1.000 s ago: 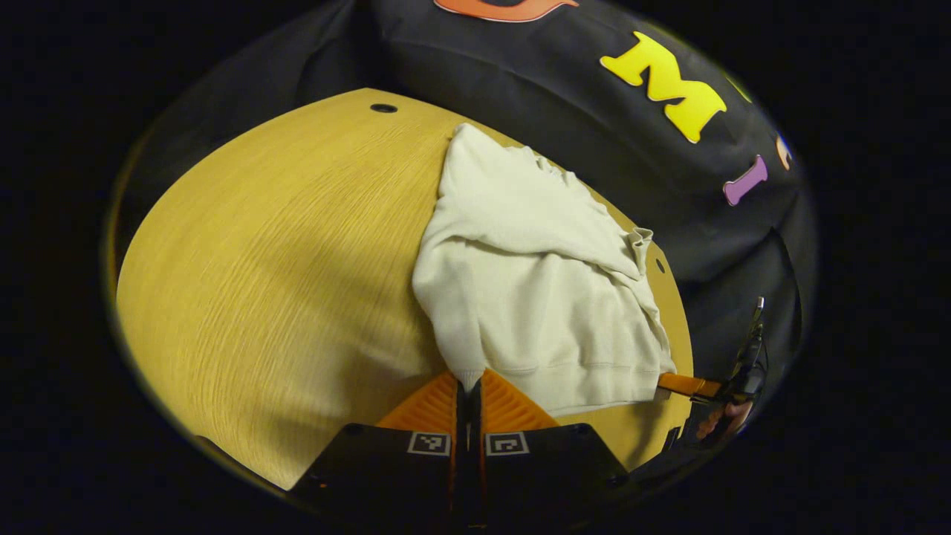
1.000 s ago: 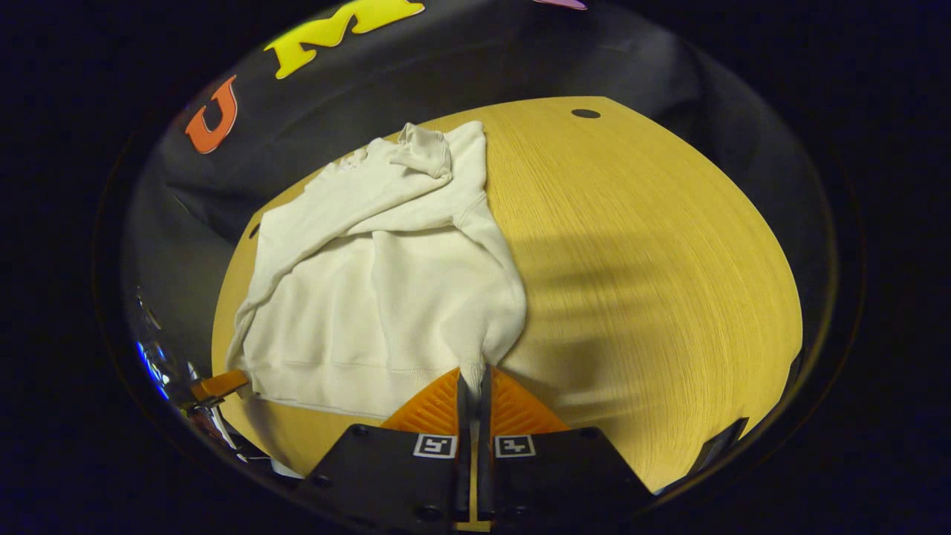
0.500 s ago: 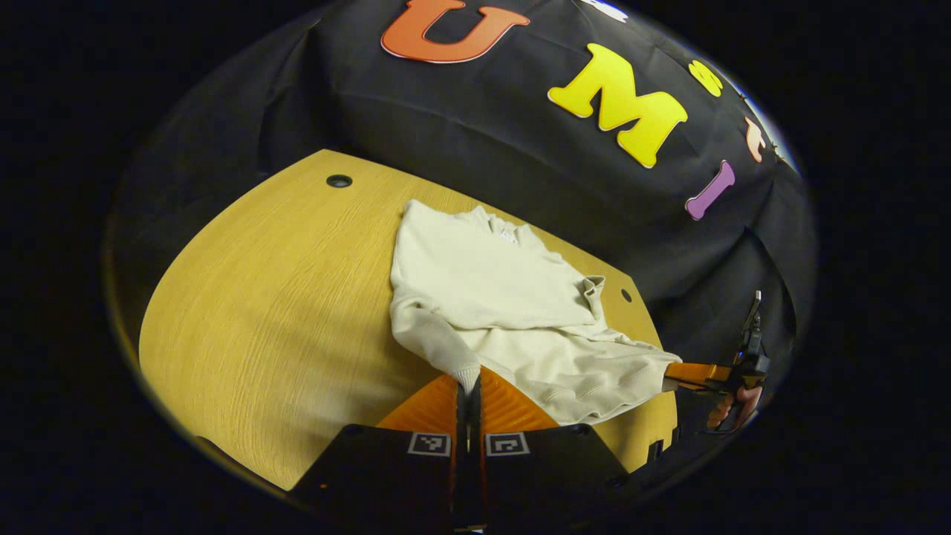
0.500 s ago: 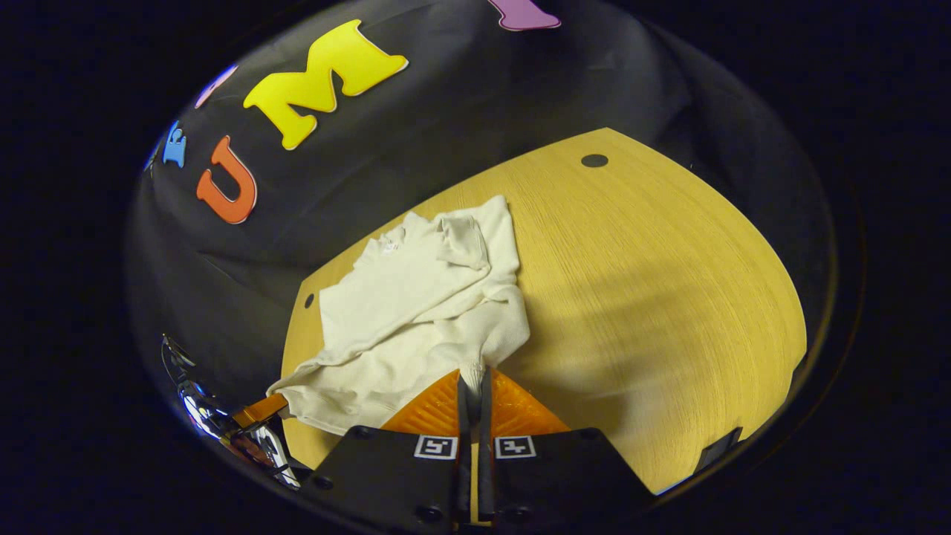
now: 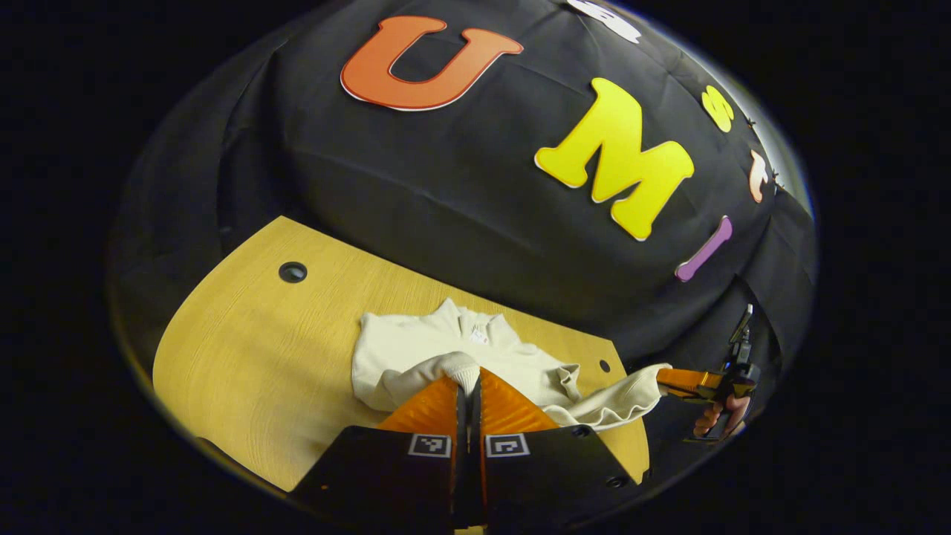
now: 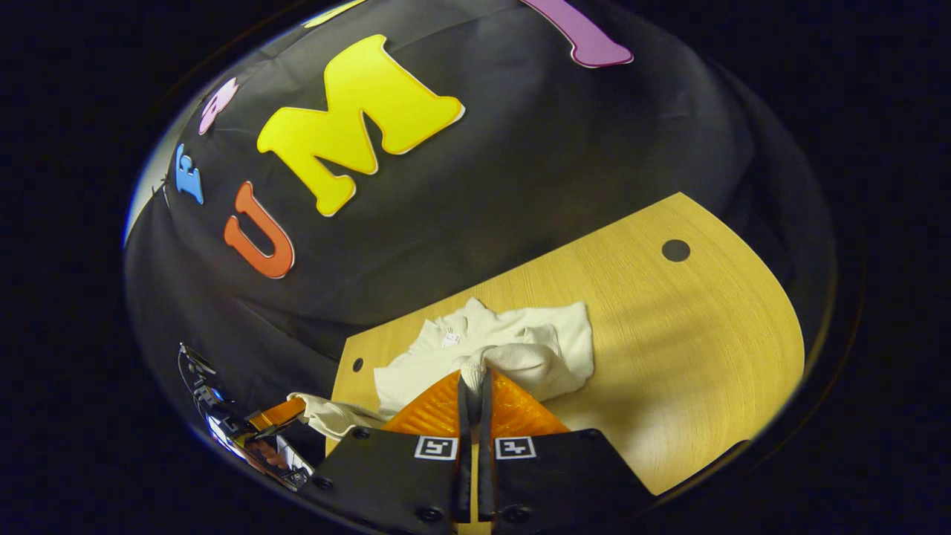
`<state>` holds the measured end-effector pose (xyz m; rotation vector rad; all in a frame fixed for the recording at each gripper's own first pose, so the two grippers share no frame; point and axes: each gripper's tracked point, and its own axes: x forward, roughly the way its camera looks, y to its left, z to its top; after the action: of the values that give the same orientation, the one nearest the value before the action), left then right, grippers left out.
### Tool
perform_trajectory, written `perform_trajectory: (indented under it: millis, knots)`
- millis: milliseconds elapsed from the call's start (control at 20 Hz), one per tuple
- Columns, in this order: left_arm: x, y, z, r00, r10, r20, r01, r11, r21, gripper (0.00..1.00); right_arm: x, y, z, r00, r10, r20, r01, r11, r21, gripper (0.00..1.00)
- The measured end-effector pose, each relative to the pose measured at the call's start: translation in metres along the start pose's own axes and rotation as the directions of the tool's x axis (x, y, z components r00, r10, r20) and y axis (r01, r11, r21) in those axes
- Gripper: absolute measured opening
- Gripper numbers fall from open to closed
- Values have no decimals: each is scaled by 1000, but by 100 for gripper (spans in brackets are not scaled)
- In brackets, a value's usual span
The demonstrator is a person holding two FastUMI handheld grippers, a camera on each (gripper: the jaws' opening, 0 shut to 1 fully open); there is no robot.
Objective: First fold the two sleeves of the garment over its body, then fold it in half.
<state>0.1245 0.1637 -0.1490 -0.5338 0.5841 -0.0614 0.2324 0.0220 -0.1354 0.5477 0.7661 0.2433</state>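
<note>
A cream sweatshirt point(image 5: 416, 349) lies on the yellow wooden table point(image 5: 267, 349) with both sleeves folded over its body and its collar toward the booth wall. My left gripper point(image 5: 468, 383) is shut on one bottom hem corner, lifted above the table. My right gripper point(image 6: 474, 375) is shut on the other hem corner of the sweatshirt point(image 6: 542, 342), also raised. The hem hangs between the two grippers and arches over the lower body. In the left gripper view the right gripper point(image 5: 687, 381) shows at the far right with a hand behind it; the left gripper point(image 6: 278, 414) shows low left in the right gripper view.
The table point(image 6: 669, 357) has small round holes point(image 5: 293, 272) near its far corners. The black cloth wall stands right behind the table's far edge. Bare wood stretches to either side of the sweatshirt.
Both grippers have lifted the hem and carried it toward the collar. The flat body has bunched up into a fold, and both views now tilt up at the wall.
</note>
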Motion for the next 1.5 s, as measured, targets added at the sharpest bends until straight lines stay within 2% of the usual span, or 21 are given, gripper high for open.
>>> perform_trajectory:
  millis: [50, 200, 450, 650, 800, 900, 950, 1000, 1050, 1100, 1150, 1200, 1250, 1350, 1500]
  knots:
    - [18, 6, 12, 1000, 5, 3, -5, 1000, 7, 3, 19, -2, 19, 1000, -1, 5, 1, 1000, 5, 5]
    - [78, 18, 36, 1000, 0, 25, -1, 999, 50, 3, 78, -15, 42, 1000, 14, 18, -15, 1000, 17, 4]
    - [173, 57, 18, 1000, 27, 4, -27, 991, 129, 3, 178, -53, 34, 1000, -3, -12, 2, 1000, -7, 4]
    - [217, 91, -6, 997, 71, -21, -67, 987, 147, 3, 225, -77, 26, 1000, -10, -13, 10, 1000, 1, 4]
    - [231, 101, -16, 993, 110, -33, -103, 979, 173, 3, 240, -84, 23, 1000, -22, -5, 22, 1000, 8, 4]
    - [231, 103, -18, 990, 135, -31, -128, 975, 184, 4, 242, -81, 22, 999, -33, -1, 33, 999, 7, 9]
    - [231, 100, -16, 991, 131, -20, -125, 976, 175, 6, 241, -80, 24, 999, -39, 3, 39, 999, 6, 17]
    - [231, 97, -11, 992, 125, -3, -123, 979, 164, 7, 237, -74, 28, 1000, -26, 14, 26, 1000, 8, 17]
    - [226, 90, -7, 994, 108, 8, -108, 982, 152, 13, 231, -67, 33, 999, -22, 27, 21, 1000, 8, 25]
    - [223, 87, -1, 994, 111, 22, -113, 982, 154, 9, 226, -60, 38, 999, -15, 44, 15, 1000, 4, 35]
    - [216, 86, 7, 992, 123, 40, -129, 977, 170, 35, 219, -56, 45, 998, -15, 66, 15, 1000, -2, 46]
    - [209, 85, 17, 988, 137, 66, -148, 972, 184, 56, 208, -53, 49, 997, -16, 82, 16, 1000, -3, 54]
    - [197, 83, 31, 984, 145, 104, -162, 968, 191, 77, 197, -53, 55, 995, -20, 95, 20, 1000, -2, 67]
    - [166, 69, 57, 975, 147, 167, -180, 963, 200, 100, 172, -48, 66, 990, -33, 138, 34, 999, -7, 71]
    - [108, 43, 98, 941, 175, 291, -246, 941, 230, 99, 117, -23, 84, 974, -47, 222, 67, 994, -84, 79]
